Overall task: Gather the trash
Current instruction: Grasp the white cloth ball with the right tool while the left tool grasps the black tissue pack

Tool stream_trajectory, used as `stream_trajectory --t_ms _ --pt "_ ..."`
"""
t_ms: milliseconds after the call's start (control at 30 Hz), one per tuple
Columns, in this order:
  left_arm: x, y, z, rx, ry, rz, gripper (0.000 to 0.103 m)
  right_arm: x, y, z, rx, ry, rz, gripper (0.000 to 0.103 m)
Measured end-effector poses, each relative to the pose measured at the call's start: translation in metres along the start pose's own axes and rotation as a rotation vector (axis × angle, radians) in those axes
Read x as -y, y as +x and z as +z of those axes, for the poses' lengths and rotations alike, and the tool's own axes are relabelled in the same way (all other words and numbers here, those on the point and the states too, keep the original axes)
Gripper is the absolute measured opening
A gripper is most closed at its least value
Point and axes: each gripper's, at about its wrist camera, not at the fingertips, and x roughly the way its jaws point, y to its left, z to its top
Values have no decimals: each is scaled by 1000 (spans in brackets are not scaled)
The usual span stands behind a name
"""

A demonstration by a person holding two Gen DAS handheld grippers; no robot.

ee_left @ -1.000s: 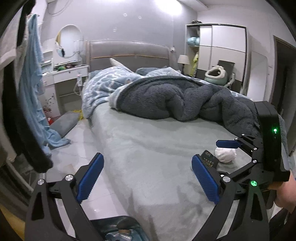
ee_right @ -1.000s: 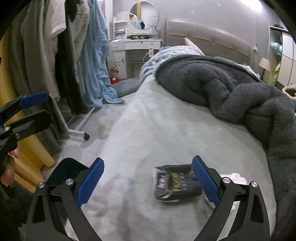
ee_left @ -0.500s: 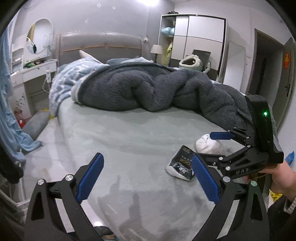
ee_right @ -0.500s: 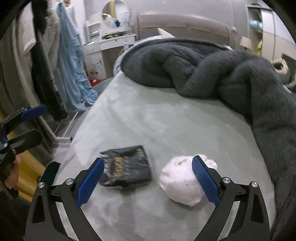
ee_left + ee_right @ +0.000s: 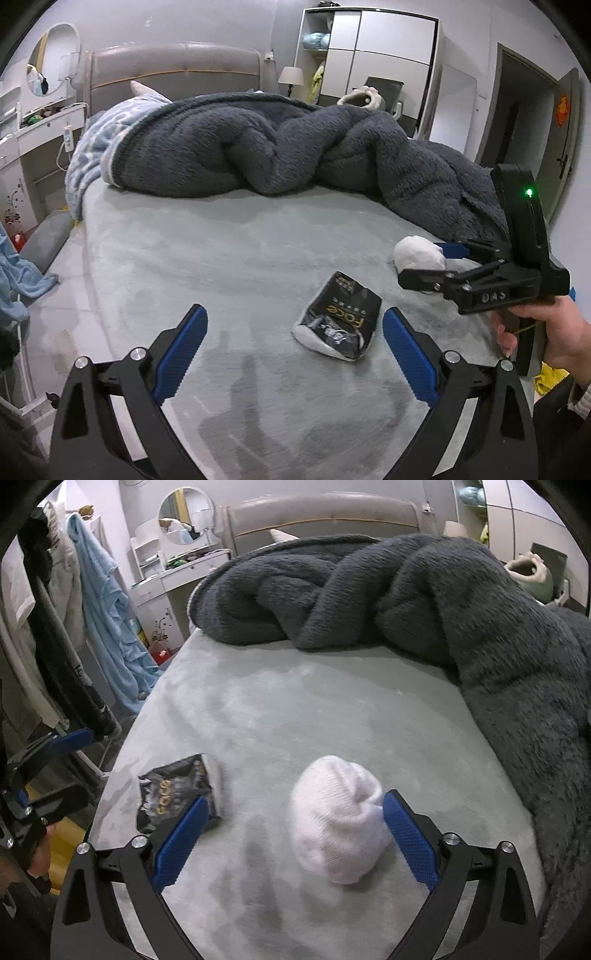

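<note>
Now reaching: right gripper (image 5: pixel 291 834), jaws spread, frames the white wad (image 5: pixel 338 821) at five o'clock on the bed (image 5: pixel 295 709); next, close. Left gripper (image 5: pixel 293 349), also spread, faces the black wrapper (image 5: pixel 341 326).

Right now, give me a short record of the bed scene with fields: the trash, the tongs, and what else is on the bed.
surface: grey bed sheet
trash 1: black wrapper, lying flat on the sheet
trash 2: white wad, lying on the sheet beside the wrapper
left tongs: open, empty, aimed near the wrapper
right tongs: open, straddling the white wad, not closed on it
also on bed: dark fuzzy blanket, bunched toward the headboard
</note>
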Motion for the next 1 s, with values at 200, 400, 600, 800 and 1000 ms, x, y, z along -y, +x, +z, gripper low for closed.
stream_trajectory --t_ms 200,400,600,800,1000 --pt "11 16 0 -33 23 -13 97 16 2 -4 -39 8 -70 46" --pt "21 28 -3 -63 46 -32 97 30 -10 -5 -10 49 -61 34" --pt "28 42 -3 -80 81 -24 97 33 -24 -2 41 77 17 34" --pt "40 57 -5 -100 135 -20 96 25 -33 0 75 48 72 34" --pt "42 71 -4 -147 135 16 72 22 -33 -2 61 24 89 34"
